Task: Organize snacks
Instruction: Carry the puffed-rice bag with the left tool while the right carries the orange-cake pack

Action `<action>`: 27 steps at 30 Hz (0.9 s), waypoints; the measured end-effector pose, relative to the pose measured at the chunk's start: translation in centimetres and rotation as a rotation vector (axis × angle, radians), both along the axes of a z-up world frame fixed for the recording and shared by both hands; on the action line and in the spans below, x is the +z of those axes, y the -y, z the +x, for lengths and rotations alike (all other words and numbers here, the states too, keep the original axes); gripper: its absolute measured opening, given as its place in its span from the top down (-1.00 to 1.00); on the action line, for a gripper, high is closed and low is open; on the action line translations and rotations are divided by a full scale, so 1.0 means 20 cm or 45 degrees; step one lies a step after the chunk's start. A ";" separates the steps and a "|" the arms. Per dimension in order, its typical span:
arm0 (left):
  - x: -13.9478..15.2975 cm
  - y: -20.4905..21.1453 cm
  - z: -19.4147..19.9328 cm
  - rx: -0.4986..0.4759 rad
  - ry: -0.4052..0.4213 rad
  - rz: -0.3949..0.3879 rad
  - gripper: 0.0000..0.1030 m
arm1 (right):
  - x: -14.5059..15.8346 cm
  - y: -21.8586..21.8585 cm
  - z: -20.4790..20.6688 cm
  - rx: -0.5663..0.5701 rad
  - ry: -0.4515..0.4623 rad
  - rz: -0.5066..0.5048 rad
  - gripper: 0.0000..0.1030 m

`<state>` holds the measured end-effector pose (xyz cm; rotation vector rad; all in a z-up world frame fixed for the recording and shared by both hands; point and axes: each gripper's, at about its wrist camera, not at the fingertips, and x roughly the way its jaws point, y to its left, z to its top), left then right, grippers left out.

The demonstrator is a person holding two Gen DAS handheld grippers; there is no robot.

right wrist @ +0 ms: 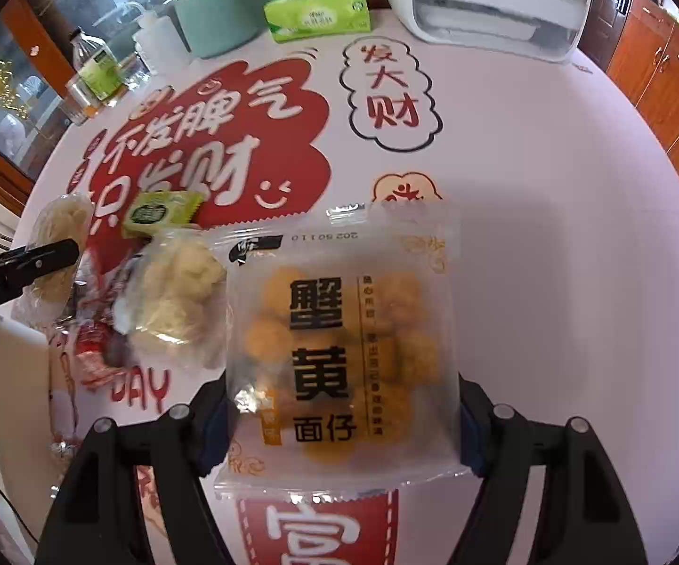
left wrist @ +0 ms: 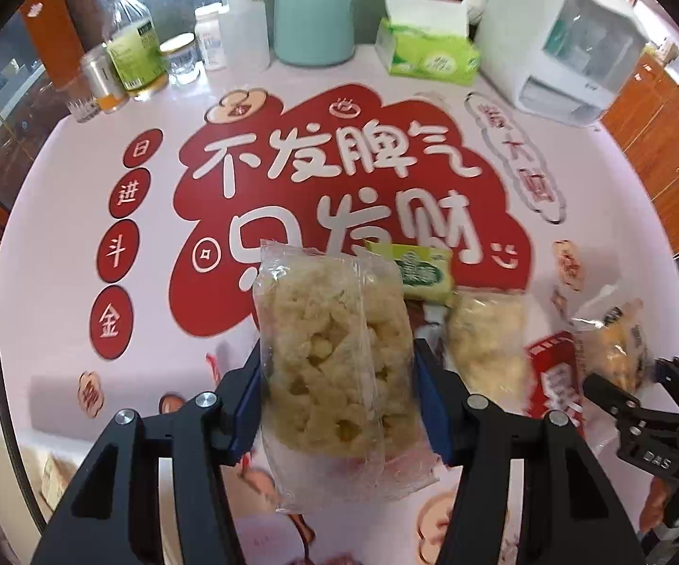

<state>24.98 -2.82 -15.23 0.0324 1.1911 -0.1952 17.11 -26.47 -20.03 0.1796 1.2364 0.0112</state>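
Holding: my left gripper [left wrist: 339, 353] clamps the puffed-rice packet [left wrist: 335, 353]; my right gripper [right wrist: 339, 419] clamps the crab-roe snack bag [right wrist: 339, 353].
Risk: slick film, edge grips; I could drop either onto the table [right wrist: 551, 235].

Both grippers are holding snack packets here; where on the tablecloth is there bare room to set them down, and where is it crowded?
Free: the tablecloth right of the crab-roe snack packet, up to the white appliance; also the red print before the teal canister and tissue pack. Crowded: the loose pile between the grippers, around the green packet.
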 end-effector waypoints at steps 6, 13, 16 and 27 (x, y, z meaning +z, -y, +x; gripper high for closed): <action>0.21 -0.03 -0.26 -0.024 0.041 -0.006 -0.09 | 0.15 -0.08 -0.10 0.018 0.047 0.024 -0.45; 0.42 -0.12 -0.62 -0.054 0.114 -0.067 -0.09 | 0.32 -0.24 -0.27 0.052 0.102 0.045 -0.45; 0.48 -0.17 -0.76 -0.058 0.127 -0.094 -0.09 | 0.37 -0.30 -0.36 0.061 0.112 0.059 -0.45; 0.53 -0.44 -1.12 -0.004 0.155 -0.134 -0.09 | 0.43 -0.55 -0.68 0.118 0.069 0.066 -0.46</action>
